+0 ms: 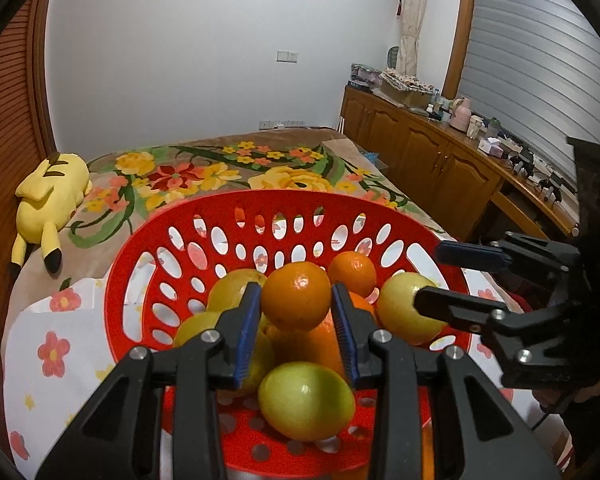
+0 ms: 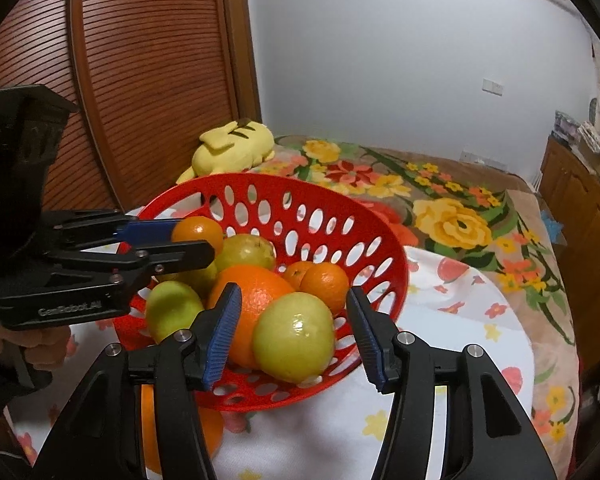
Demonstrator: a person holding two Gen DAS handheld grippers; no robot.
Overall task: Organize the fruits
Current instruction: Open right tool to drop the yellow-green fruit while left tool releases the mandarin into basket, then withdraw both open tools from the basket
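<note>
From the left wrist view, the left tongs (image 1: 296, 312) are clamped on a small orange (image 1: 296, 295), one blue pad against each flank, and the fruit is held above the heap in the red basket (image 1: 148, 280), roughly over its middle. Below it lie a green fruit (image 1: 306, 400) near the basket's near rim, a second green fruit (image 1: 410, 308) toward the right rim, another orange (image 1: 352, 272) by the far wall, and yellow-green ones on the left. The right tongs (image 1: 440, 276) reach in from the right with their jaws apart, the lower tip just beside that right-hand green fruit; I cannot tell whether it touches. The basket stands on a flowered cloth over a surface (image 1: 48, 360), with a bed and a yellow plush toy (image 1: 52, 196) beyond. From the right wrist view, the right tongs (image 2: 296, 332) stand open on either side of a green fruit (image 2: 294, 336) at the basket's near rim, with gaps showing at both pads, so nothing is gripped there. The left tongs (image 2: 196, 240) come in from the left, holding the small orange (image 2: 198, 232) over the basket's left side. One large orange (image 2: 180, 432) lies outside the basket, on the cloth at the near edge of the surface, partly hidden. I judge this to be the placing step: the held orange wants lowering into a hollow in the pile and a gentle release, so it does not roll off.
</note>
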